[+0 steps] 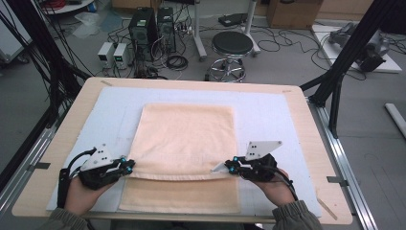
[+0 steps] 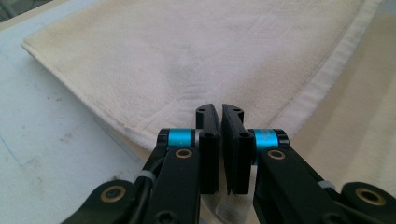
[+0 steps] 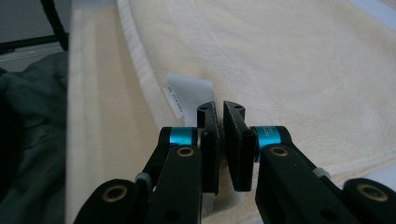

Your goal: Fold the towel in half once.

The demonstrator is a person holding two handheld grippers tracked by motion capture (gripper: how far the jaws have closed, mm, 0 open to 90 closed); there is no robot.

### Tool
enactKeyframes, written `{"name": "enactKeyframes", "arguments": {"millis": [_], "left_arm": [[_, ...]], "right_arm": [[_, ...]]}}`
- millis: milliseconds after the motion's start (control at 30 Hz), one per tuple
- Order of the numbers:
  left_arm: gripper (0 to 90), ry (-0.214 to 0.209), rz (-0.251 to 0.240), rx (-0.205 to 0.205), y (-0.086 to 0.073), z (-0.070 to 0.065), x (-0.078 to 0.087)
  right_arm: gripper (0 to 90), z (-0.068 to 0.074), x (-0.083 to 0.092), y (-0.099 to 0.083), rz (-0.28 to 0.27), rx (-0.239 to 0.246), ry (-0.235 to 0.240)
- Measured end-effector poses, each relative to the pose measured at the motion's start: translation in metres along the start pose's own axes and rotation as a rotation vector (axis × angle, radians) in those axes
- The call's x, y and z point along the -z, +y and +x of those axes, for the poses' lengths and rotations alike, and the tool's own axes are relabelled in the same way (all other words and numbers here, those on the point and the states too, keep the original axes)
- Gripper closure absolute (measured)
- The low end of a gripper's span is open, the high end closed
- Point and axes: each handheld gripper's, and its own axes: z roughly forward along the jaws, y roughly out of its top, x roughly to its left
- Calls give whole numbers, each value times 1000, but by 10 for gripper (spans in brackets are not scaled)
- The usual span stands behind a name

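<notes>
A cream towel [image 1: 184,134] lies lengthwise on the white mat, its upper layer ending in a hemmed edge above a lower layer that reaches the table's front. My left gripper [image 1: 128,166] is shut on the left corner of that upper edge. In the left gripper view the jaws [image 2: 220,109] stand together with towel [image 2: 187,56] cloth pinched low between them. My right gripper [image 1: 230,166] is shut on the right corner. In the right gripper view its jaws [image 3: 220,107] press on the towel [image 3: 289,60] hem just beside a white label [image 3: 189,91].
The white mat [image 1: 273,115] covers most of the wooden table [image 1: 76,110]. A black frame post [image 1: 344,57] rises at the right far corner. On the floor beyond stand a black stool [image 1: 232,45] and computer cases [image 1: 143,26] among cables.
</notes>
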Motion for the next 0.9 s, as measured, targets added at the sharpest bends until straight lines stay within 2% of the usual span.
{"name": "enactKeyframes", "arguments": {"millis": [100, 200, 233, 267, 300, 367, 400, 467, 700, 800, 900], "left_arm": [[853, -15, 6, 7, -5, -8, 11], [852, -41, 37, -16, -12, -20, 17], [838, -47, 43, -28, -15, -24, 18], [784, -34, 48, -35, -19, -27, 19], [722, -37, 55, -27, -21, -28, 18], [642, -37, 67, -10, -25, -26, 16], [629, -45, 65, 3, -26, -25, 15], [628, -62, 74, 4, -27, -25, 11], [627, -120, 129, -29, -37, -21, -6], [613, -140, 144, -34, -41, -17, -13], [622, -159, 146, -29, -43, -16, -19]], "right_arm": [[850, 12, 6, -1, 1, -4, 27], [842, 26, 9, -6, 10, 0, 64], [811, 30, 9, -9, 14, -6, 95], [757, 32, 8, -13, 22, -14, 124], [689, 33, 6, -17, 31, -22, 128], [661, 32, 3, -23, 44, -35, 127], [653, 30, 2, -25, 48, -45, 122], [636, 27, -2, -26, 50, -53, 117], [602, 16, -20, -31, 68, -43, 114], [596, 12, -30, -34, 77, -47, 129], [601, 13, -40, -37, 129, -32, 141]]}}
